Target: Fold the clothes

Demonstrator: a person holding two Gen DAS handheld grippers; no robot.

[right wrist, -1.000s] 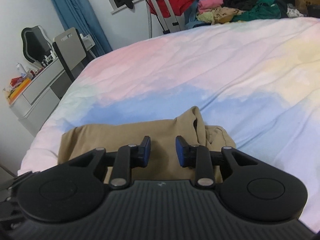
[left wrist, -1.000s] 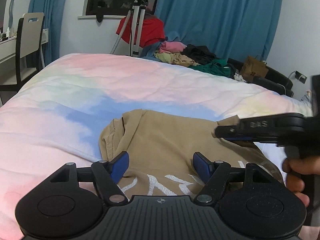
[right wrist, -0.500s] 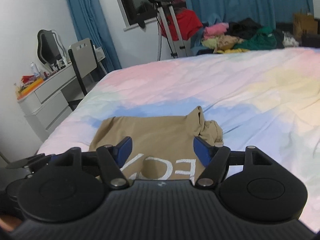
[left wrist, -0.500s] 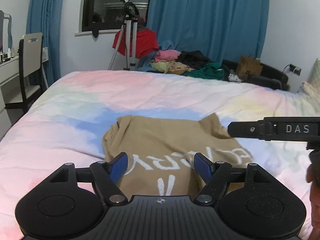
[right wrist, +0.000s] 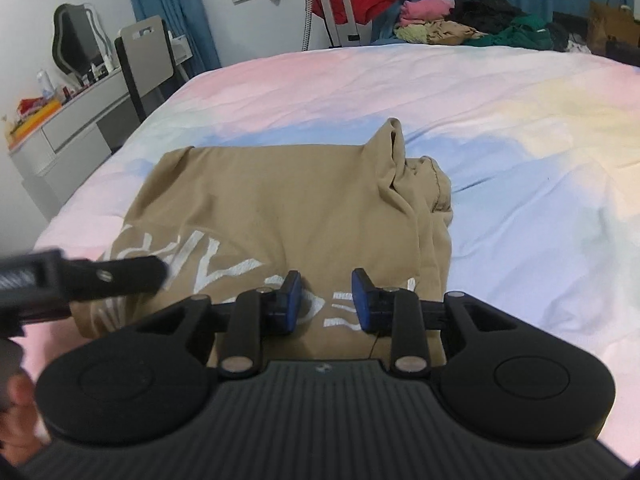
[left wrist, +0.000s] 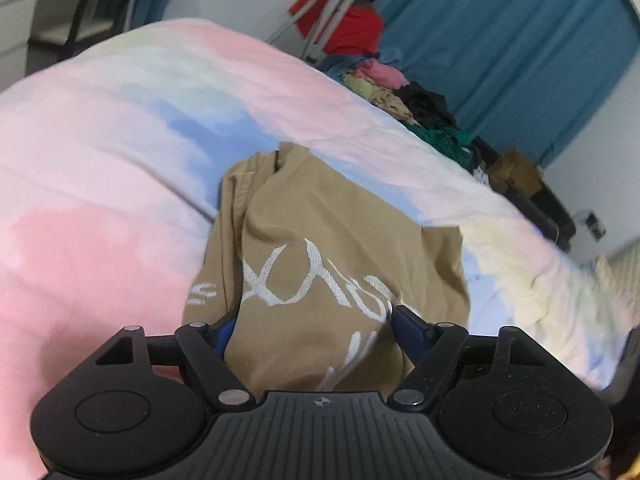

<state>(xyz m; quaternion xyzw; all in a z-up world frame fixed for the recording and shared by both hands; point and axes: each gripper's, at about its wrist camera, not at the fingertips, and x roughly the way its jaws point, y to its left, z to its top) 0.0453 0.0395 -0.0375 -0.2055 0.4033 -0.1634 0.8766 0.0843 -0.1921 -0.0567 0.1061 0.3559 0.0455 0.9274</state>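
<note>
Bedspread [right wrist: 520, 120] lies open upper right; tan shirt [right wrist: 280, 200] rumpled; left gripper [left wrist: 312, 326] wide over cloth, right gripper [right wrist: 326, 296] narrowing, closing.

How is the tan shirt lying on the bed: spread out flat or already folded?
Partly folded: the tan shirt forms a compact block, with a sleeve bunched at its far right corner.

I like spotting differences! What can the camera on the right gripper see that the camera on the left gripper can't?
Only the right wrist view shows the grey desk with clutter, the chair, and the left gripper reaching in from the side. Its own right gripper is closing, jaws over the shirt's bottom edge.

Only the left wrist view shows the small logo on the shirt, with fabric bunched between its wide jaws.

Both show the tan shirt, the pastel bedspread, the clothes pile and blue curtains.
</note>
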